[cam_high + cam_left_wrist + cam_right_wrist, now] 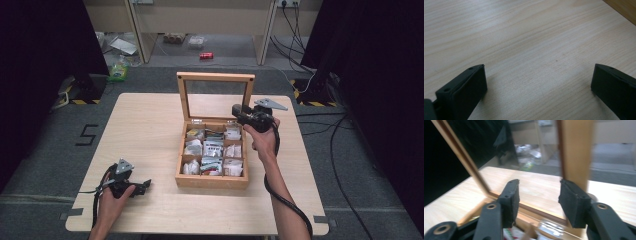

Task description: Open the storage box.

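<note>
The wooden box (212, 155) sits on the table (145, 130) a little toward three o'clock of its middle, its glass-paned lid (216, 97) standing upright at the box's twelve o'clock edge. The lid looks fully raised, so I judge the opening step done or nearly so; whatever follows with the contents is not yet begun. One box, one lid, and nine compartments in three rows of three, each holding small wrapped packets (213, 148) too small to count singly.

The right gripper (235, 111) hovers at the lid's three o'clock side, by its wooden frame post. In the right gripper view its fingers (511, 200) stand about half apart, with nothing pinched between them; the frame post (574, 152) rises just behind one finger, and whether it touches I cannot tell.

The left gripper (146, 185) rests at the table's seven o'clock corner, well apart from the box, fingers (464, 92) spread wide over bare wood, holding nothing.

Two grippers, two hands.
</note>
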